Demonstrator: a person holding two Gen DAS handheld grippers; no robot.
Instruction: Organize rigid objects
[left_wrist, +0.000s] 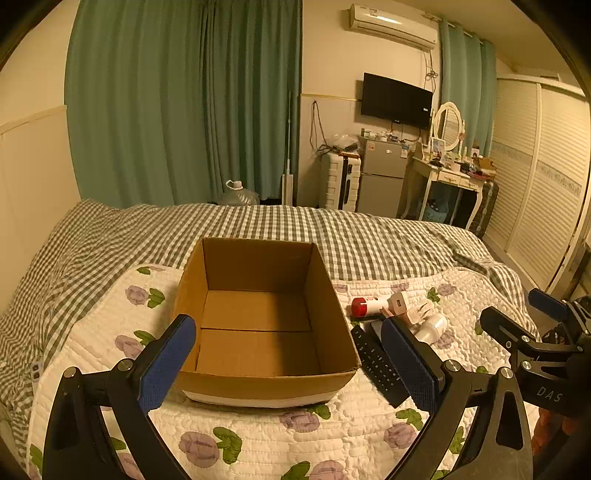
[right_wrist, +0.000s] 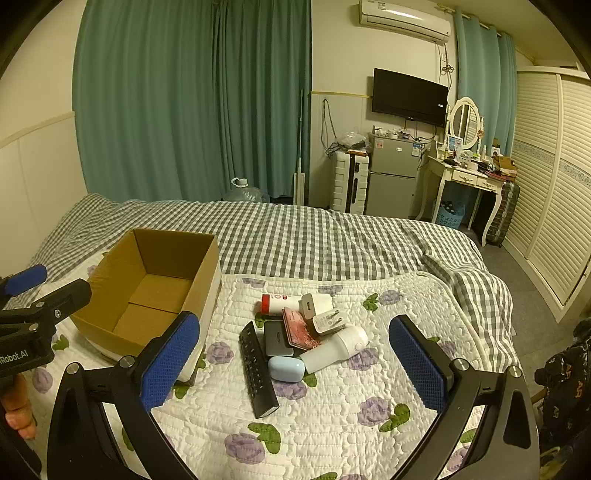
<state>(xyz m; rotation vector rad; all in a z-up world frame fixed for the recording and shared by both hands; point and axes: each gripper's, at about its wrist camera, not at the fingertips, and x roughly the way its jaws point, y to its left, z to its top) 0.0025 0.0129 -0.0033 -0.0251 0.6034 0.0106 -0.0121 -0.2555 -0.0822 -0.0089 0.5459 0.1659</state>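
Note:
An open, empty cardboard box sits on the floral quilt; it also shows in the right wrist view. To its right lies a pile: black remote, light blue case, white cylindrical device, white charger plugs, red-capped white tube, red wallet, dark box. My left gripper is open and empty, its fingers straddling the box's near side. My right gripper is open and empty, hovering over the pile.
The bed has a grey checked cover. Beyond it stand teal curtains, a water jug, a white suitcase, a small fridge, a vanity desk and wardrobe doors.

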